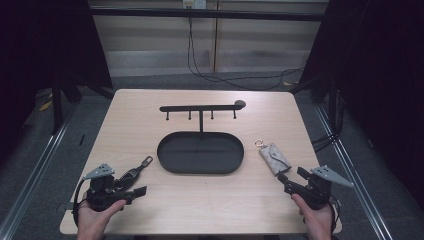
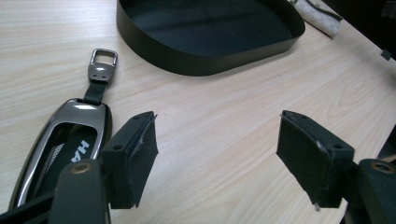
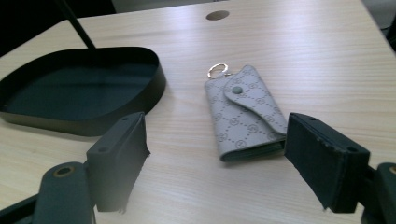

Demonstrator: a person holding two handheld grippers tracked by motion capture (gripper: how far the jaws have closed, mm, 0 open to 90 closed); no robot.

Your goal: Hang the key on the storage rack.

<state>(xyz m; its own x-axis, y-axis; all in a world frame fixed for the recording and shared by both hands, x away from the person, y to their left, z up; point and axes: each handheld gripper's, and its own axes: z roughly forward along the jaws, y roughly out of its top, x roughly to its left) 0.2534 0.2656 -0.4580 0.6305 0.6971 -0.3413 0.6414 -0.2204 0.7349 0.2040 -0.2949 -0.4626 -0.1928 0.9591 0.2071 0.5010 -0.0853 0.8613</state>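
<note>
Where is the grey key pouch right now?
The grey key pouch lies flat on the table, at the right in the high view, just right of the black oval tray and directly ahead of the open right gripper, untouched.

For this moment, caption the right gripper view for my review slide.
Right gripper, jaws open, faces a grey key pouch lying beside the black oval tray.

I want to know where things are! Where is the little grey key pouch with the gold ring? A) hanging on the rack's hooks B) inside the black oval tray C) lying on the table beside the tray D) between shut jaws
C: the grey key pouch lies flat on the table, to the right of the black oval tray and outside it.
</note>
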